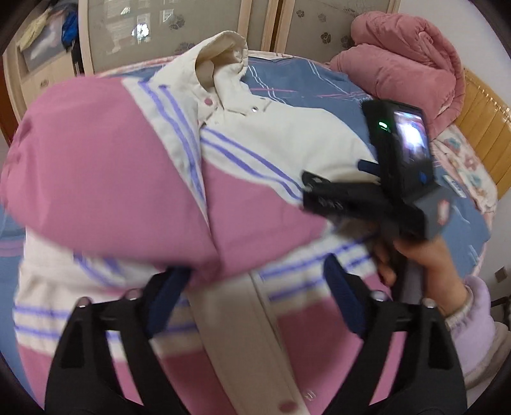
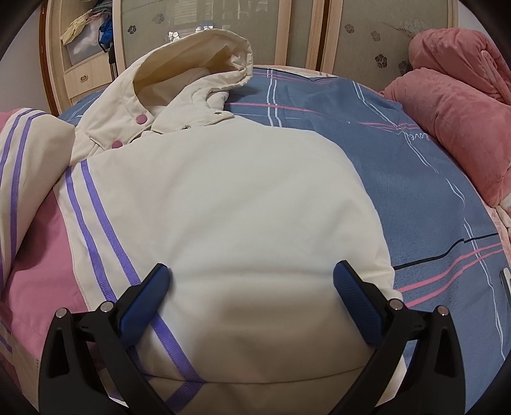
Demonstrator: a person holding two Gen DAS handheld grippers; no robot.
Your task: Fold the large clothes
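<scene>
A large hooded jacket (image 1: pixel 255 134), cream and pink with purple stripes, lies on the bed; it also shows in the right wrist view (image 2: pixel 242 198). Its pink left sleeve (image 1: pixel 105 178) is folded over the body. My left gripper (image 1: pixel 255 284) is open just above the jacket's front placket, with the sleeve's end by its left finger (image 1: pixel 163 303). My right gripper (image 2: pixel 252 284) is open, its fingers resting on the cream right shoulder part of the jacket. The right gripper also shows in the left wrist view (image 1: pixel 367 188), held by a hand.
The bed has a blue plaid sheet (image 2: pixel 415 178). A rolled pink quilt (image 2: pixel 460 115) lies at the far right. A wardrobe with patterned doors (image 2: pixel 351 28) stands behind the bed. Shelves with clutter (image 2: pixel 86 41) are at the far left.
</scene>
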